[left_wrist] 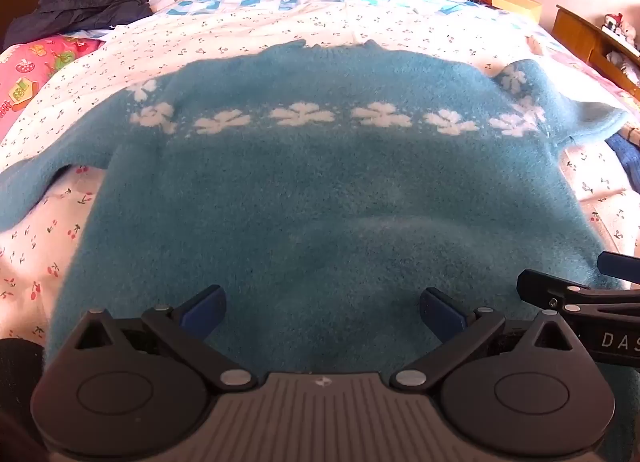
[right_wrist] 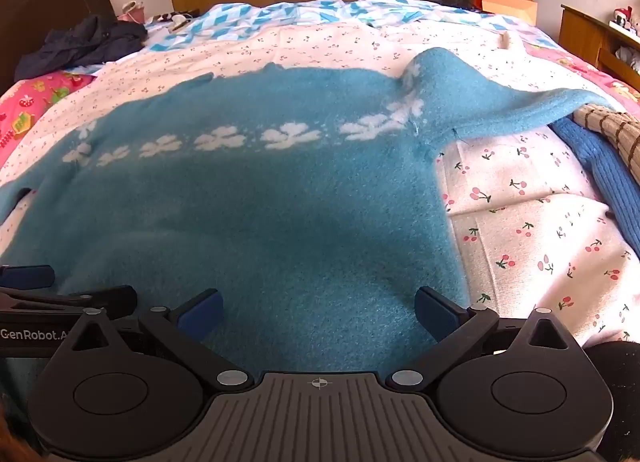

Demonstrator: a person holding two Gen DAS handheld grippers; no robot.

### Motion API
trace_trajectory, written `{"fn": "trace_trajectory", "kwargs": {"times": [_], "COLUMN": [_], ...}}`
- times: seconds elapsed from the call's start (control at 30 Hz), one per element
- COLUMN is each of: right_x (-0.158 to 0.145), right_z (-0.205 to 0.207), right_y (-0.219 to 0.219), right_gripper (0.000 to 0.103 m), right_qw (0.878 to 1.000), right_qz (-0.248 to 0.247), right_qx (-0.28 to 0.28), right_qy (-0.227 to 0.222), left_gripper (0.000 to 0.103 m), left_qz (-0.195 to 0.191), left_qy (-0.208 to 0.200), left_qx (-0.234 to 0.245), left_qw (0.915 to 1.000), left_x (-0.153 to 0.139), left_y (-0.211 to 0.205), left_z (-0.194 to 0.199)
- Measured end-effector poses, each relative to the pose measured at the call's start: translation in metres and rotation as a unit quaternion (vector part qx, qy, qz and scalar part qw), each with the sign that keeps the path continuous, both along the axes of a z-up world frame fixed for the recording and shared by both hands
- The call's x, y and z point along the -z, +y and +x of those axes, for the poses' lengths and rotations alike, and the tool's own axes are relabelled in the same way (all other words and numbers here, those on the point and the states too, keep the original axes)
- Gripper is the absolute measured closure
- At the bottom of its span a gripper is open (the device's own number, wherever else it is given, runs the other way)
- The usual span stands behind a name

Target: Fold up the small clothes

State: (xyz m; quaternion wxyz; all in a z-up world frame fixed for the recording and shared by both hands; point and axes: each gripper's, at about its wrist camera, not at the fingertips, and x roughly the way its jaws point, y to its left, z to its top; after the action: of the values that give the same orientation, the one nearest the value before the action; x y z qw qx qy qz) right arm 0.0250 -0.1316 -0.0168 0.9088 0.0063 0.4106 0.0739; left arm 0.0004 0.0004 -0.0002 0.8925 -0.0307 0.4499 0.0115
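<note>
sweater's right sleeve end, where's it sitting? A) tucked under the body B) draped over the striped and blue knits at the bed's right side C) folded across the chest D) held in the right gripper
B: in the right wrist view the blue sweater's sleeve runs out to the right and its end lies over the brown-striped knit and the darker blue knit; the right gripper is open near the hem.

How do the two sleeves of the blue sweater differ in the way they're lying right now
The left sleeve lies flat on the cherry-print sheet, angled down toward the hem side. The right sleeve reaches outward, its end draped over the striped knit. Both are unfolded.
</note>
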Motion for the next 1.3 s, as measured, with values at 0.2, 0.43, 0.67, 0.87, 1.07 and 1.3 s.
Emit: {"fn": "trace_trajectory", "kwargs": {"times": [0.2,0.43,0.67,0.87,1.07,1.3], "right_x": [0.002,0.004,0.006,0.003,0.001,0.000], "right_z": [0.003,0.002,0.002,0.000,-0.001,-0.001], "right_y": [-0.001,0.005,0.001,-0.001,-0.003,-0.003], "right_gripper": [0.001,0.001,0.001,0.001,0.001,0.001], "right_qw": [1.000,1.000,1.000,1.000,1.000,1.000], "right_qz": [0.000,-0.008,-0.004,-0.004,0.002,-0.001], "right_qx": [0.003,0.004,0.005,0.007,0.006,0.012], "right_qy": [0.006,0.016,0.007,0.002,-0.001,-0.004], "left_gripper": [0.000,0.000,0.000,0.000,0.000,0.000], "left_qz": [0.003,-0.019,-0.017,0.004,0.027,0.042], "left_qy": [0.008,0.021,0.019,-0.005,-0.030,-0.046], "left_qx": [0.000,-0.011,-0.009,-0.015,-0.016,-0.014], "left_qw": [1.0000,0.9995,0.9996,0.9999,0.9991,0.9980], "left_x": [0.014,0.022,0.017,0.007,0.001,-0.003], "left_y": [0.002,0.006,0.004,0.000,-0.003,-0.009], "left_z": [0.001,0.000,-0.001,-0.007,-0.011,-0.012]}}
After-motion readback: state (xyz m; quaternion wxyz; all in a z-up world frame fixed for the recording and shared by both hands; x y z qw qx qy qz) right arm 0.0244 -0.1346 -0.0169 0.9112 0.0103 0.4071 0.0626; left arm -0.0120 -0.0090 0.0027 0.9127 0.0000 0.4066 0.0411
